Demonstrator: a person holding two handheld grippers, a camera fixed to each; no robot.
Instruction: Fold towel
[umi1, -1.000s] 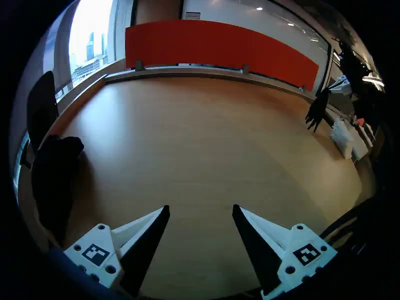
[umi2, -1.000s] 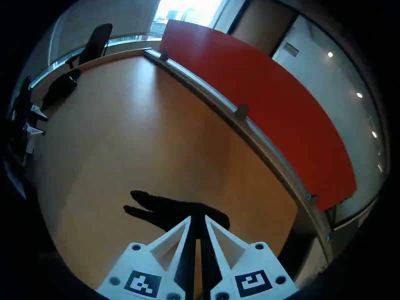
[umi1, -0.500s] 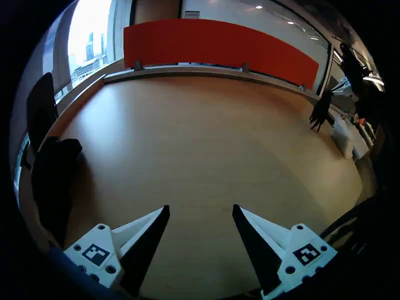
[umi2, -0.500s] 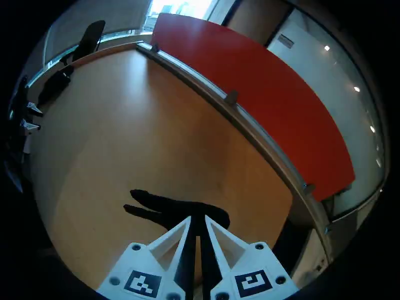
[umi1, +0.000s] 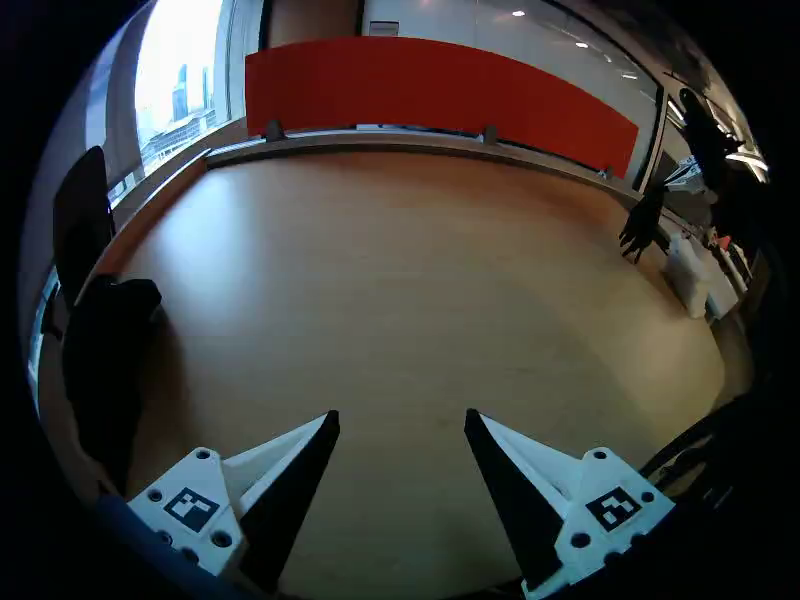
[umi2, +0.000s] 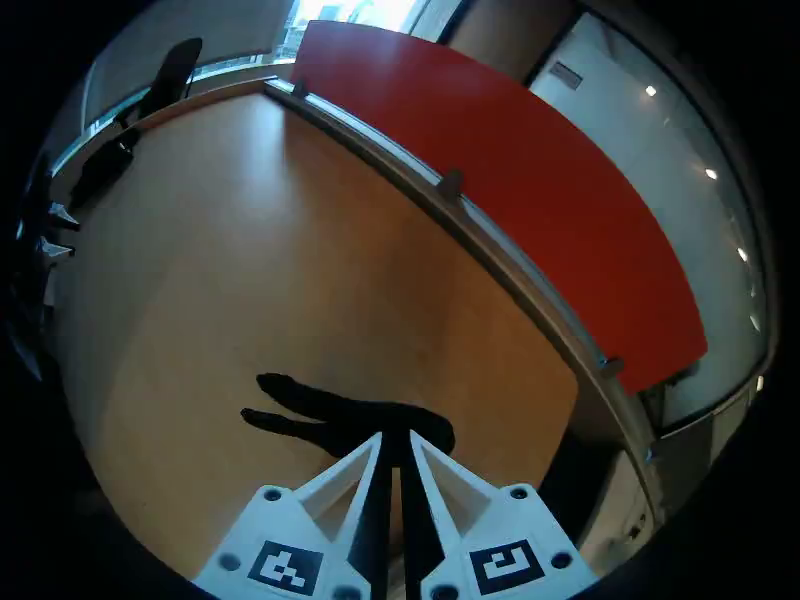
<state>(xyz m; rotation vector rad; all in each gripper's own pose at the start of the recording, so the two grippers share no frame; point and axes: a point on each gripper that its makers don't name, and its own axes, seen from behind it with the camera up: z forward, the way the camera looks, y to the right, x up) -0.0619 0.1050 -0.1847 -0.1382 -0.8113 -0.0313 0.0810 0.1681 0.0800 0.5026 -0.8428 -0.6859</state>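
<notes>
Left gripper (umi1: 400, 414) first, right up close: its two white-backed black fingers stand wide apart with nothing between them, hovering above the pale wooden tabletop (umi1: 400, 270).

Over to the right gripper (umi2: 395, 437): the jaws are drawn almost together, just a thin slit between the fingers. Poking out beyond the tips is the limp black towel (umi2: 330, 415), its ragged end spreading to the left against the wood. Both fingers look to be pinching it, though the exact grip point is hidden behind the tips.

In the left gripper view the same towel (umi1: 640, 225) dangles far off at the right edge of the table, hanging down from a dark shape above it that is too dim to make out.

At the left edge of the table sits a dark slumped bundle (umi1: 105, 360), and just behind it a black chair back (umi1: 80, 210).

Further out, a metal rail runs along the table's far edge, carrying a long red partition panel (umi1: 430, 90). Beyond that is a bright window (umi1: 180, 80) on the left, with glass walls and ceiling lights.
</notes>
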